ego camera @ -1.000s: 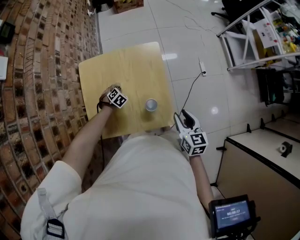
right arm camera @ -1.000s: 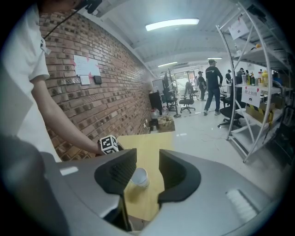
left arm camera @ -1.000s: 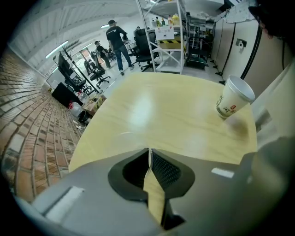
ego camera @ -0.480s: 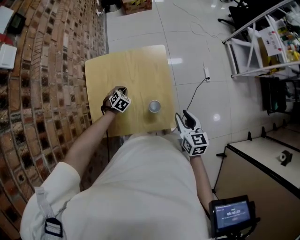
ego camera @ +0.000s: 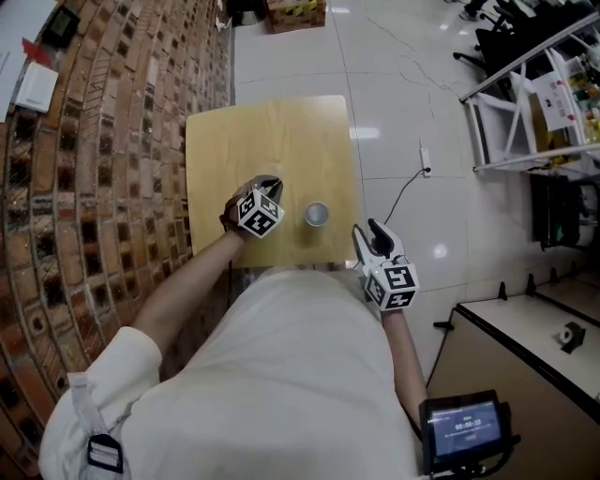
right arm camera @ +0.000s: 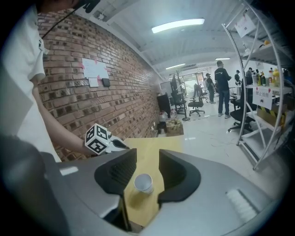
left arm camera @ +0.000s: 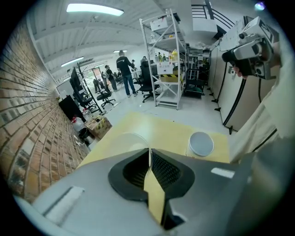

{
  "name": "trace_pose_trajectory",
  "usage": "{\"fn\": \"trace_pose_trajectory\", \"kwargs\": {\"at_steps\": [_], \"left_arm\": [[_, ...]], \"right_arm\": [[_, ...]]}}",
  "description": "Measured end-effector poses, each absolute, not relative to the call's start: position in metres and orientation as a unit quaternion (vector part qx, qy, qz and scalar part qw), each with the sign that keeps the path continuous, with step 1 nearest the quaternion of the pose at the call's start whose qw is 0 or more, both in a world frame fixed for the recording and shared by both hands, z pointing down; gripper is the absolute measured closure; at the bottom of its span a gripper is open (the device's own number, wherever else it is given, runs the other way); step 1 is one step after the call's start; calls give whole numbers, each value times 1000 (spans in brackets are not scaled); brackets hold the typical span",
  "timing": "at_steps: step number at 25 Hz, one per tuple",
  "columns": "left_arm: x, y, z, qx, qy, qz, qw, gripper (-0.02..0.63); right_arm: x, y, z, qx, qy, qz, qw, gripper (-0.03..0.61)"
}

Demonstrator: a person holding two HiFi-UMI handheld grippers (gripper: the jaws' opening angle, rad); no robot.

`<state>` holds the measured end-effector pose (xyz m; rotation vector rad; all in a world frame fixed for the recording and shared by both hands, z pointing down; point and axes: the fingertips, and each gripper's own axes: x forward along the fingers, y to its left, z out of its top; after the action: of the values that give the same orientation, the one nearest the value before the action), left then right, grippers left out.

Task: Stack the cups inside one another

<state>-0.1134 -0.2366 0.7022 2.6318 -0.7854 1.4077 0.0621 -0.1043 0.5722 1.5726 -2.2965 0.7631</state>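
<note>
A small wooden table (ego camera: 272, 131) carries one cup (ego camera: 317, 215) standing upright near its front right, also seen as a pale cup (left arm camera: 200, 144) in the left gripper view and between the right jaws' line of sight (right arm camera: 143, 183). My left gripper (ego camera: 265, 187) hangs above the table just left of that cup, shut on the rim of a clear plastic cup (left arm camera: 125, 144) that sits to the left of the jaws. My right gripper (ego camera: 367, 234) is off the table's front right corner, jaws open and empty, pointing at the standing cup.
A brick wall (ego camera: 103, 141) runs along the table's left side. A white metal shelf rack (ego camera: 534, 84) stands at the right, a cable (ego camera: 403, 187) lies on the tiled floor, and a cardboard box (ego camera: 295, 13) sits beyond the table's far edge.
My left gripper has risen off the table with the clear cup and drifted right, closer to the standing cup. The right gripper has stayed where it was.
</note>
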Motion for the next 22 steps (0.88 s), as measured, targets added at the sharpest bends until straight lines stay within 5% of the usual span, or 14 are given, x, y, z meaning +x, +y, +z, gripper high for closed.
{"fn": "trace_pose_trajectory", "kwargs": {"at_steps": [22], "left_arm": [[-33, -147, 656, 883, -158, 440, -47, 581]], "right_arm": [[92, -103, 569, 515, -811, 253, 115, 434]]}}
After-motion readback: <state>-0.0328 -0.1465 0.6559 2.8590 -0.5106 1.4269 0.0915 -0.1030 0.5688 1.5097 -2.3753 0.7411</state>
